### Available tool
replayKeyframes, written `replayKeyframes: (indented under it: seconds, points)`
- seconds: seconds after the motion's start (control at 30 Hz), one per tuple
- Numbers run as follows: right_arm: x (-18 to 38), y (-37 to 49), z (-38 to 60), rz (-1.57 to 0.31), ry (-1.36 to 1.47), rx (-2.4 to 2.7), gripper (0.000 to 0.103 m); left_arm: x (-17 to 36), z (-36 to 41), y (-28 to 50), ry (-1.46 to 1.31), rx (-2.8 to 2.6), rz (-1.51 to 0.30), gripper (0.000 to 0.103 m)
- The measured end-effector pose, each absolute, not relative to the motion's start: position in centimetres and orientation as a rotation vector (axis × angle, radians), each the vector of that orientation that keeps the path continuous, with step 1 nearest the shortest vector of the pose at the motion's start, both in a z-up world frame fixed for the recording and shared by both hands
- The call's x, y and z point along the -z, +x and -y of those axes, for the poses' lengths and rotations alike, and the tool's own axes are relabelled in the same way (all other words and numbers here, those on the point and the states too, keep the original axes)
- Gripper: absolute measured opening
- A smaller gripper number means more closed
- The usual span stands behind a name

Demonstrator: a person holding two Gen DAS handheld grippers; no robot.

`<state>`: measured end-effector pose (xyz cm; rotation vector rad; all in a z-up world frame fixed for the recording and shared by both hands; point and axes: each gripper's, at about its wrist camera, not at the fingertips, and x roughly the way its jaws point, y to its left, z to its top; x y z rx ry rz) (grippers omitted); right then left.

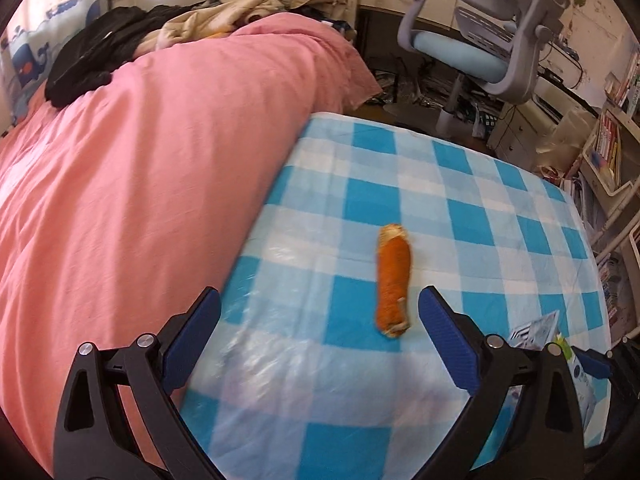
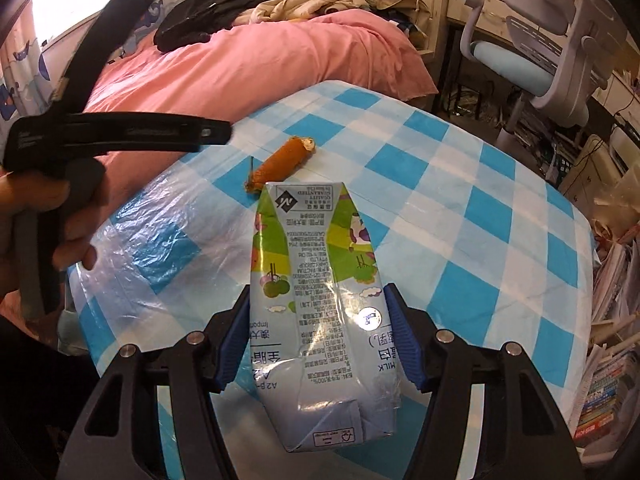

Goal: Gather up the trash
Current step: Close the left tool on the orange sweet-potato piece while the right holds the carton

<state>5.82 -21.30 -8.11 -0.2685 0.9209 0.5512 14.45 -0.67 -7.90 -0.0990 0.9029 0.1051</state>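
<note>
pink bed (image 1: 160,152) along the table's left edge. blue-checked table (image 1: 460,216) under both grippers. milk carton (image 2: 320,300) clamped in the right gripper (image 2: 318,340), raised over the near edge. orange peel (image 1: 393,280) lying mid-table, just ahead of the left gripper (image 1: 318,320), spread wide, grasping nothing.

My left gripper (image 1: 320,316) points steeply downward, jaws spread wide, nothing between the pads. My right gripper (image 2: 318,340) also points downward, both pads pressing a carton's (image 2: 316,280) sides.
</note>
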Motion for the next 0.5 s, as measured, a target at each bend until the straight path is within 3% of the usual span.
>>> replayKeyframes:
  seconds: [0.5]
  points:
    - [9.5,5.7,22.1,-0.964,-0.308,-0.597,0.062,10.0,4.3,18.2,0.002,-0.066,-0.918,0.095]
